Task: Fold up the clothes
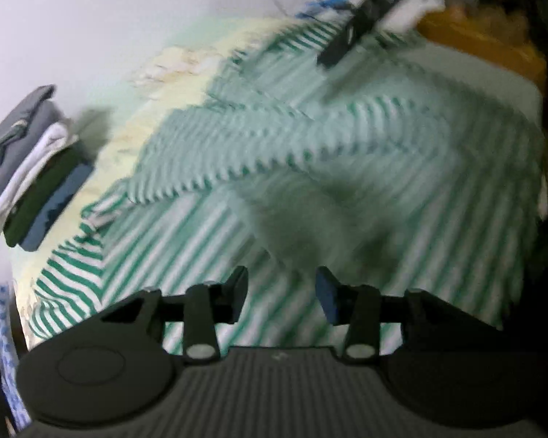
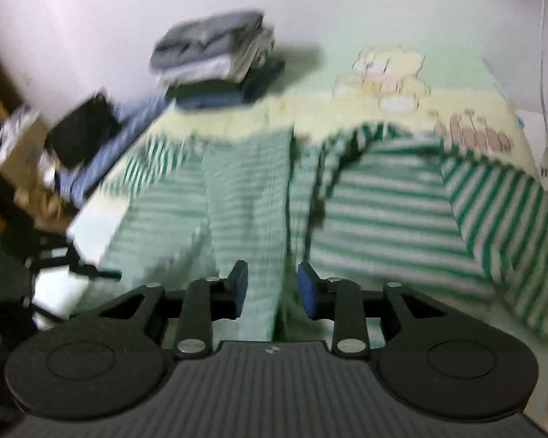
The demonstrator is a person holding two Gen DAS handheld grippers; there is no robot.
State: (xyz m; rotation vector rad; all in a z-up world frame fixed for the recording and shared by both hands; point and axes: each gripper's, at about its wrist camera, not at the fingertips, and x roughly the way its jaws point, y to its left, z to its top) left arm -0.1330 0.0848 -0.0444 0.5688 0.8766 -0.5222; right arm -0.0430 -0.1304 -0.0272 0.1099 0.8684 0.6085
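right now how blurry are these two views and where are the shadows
Left wrist: heavy motion smear across the striped garment; a dark shadow sits just ahead of the left gripper. Right wrist: folded stack smeared, throwing a soft shadow rightward; fisheye bends the edges.

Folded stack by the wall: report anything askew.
The folded stack leans: its grey top piece sits skewed over the layers below, edges not lined up. The striped garment lies rumpled, mid-fold. Nothing spilled or damaged.

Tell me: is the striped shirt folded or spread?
Partly folded: the striped shirt lies on the bed, with one sleeve laid across its body.
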